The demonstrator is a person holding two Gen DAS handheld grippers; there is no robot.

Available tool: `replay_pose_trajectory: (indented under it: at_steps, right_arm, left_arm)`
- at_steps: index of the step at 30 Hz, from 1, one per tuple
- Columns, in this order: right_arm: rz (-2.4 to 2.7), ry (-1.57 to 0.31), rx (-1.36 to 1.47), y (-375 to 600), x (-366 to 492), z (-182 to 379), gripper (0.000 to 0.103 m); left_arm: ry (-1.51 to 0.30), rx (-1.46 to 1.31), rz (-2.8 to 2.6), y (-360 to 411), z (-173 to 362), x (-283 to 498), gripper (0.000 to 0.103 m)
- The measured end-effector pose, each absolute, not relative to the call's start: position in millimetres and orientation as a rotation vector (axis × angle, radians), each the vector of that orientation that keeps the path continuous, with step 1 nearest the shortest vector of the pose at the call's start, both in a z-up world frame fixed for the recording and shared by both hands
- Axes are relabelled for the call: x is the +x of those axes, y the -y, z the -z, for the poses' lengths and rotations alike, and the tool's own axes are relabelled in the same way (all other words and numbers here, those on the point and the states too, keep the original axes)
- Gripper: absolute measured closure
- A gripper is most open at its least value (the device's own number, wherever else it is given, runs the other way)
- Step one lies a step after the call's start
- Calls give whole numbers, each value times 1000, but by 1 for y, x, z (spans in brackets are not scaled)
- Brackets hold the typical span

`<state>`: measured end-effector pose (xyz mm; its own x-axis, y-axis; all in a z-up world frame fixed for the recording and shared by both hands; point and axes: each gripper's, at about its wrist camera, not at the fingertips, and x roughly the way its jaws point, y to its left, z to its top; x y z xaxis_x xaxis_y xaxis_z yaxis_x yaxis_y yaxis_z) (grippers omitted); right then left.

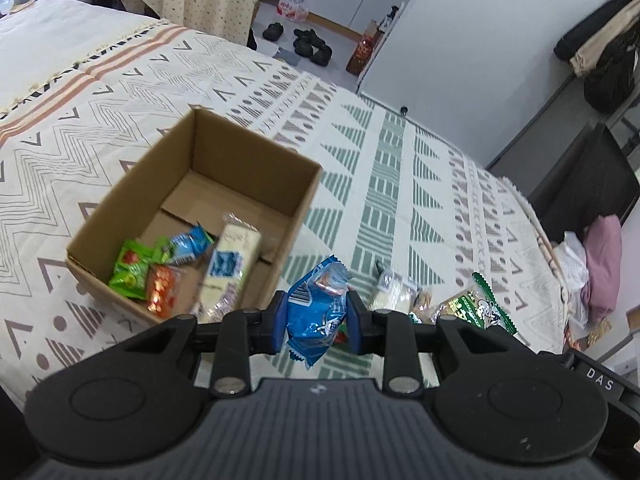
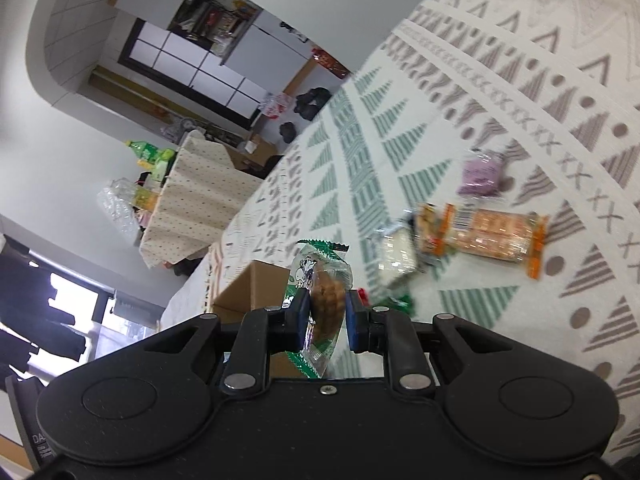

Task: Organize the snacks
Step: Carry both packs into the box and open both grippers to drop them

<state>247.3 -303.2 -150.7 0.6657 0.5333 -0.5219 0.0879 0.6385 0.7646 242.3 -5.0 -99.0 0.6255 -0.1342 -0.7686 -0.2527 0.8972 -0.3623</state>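
— So, nearest first: what does each gripper have?

— The left gripper (image 1: 316, 312) is clamped on a blue snack packet (image 1: 318, 312), barcode facing the camera, held above the patterned bedspread (image 1: 400, 184) just right of the box. The right gripper (image 2: 327, 314) pinches a clear, green-edged packet (image 2: 324, 300) with a brown biscuit inside and a cartoon figure printed on it.

— And the box?

— The cardboard box (image 1: 256, 152) sits open on the bedspread just past the left gripper. Inside, bunched at the near end, lie green packets (image 1: 130, 270), an orange one (image 1: 162, 290), a small blue one (image 1: 188, 246) and a long white bar (image 1: 232, 264) with a blue label. Its far half shows bare cardboard.

— Anything loose?

— On the cover in the right view lie an orange-trimmed cracker packet (image 2: 500, 236), a pale packet (image 2: 398, 254) touching it, and farther off a purple packet (image 2: 480, 174).

— Readable writing?

— Only "DAS" on the left gripper's body; the packet print is too blurred.
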Motion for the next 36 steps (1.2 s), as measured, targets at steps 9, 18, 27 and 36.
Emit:
replay_pose_trajectory:
  at_steps: [9, 18, 27, 36]
  right_arm:
    - [-337, -805, 813, 270, 259, 130, 84]
    - [-378, -812, 778, 230, 271, 119, 84]
    - [-414, -849, 731, 187, 281, 120, 84]
    - [-440, -893, 703, 148, 294, 128, 84]
  left_arm:
    - [-864, -510, -88, -30, 93, 246, 73]
    - [-845, -558, -113, -66, 95, 252, 74]
    - [-846, -627, -151, -103, 109, 259, 74]
    - [-850, -673, -177, -135, 123, 269, 74]
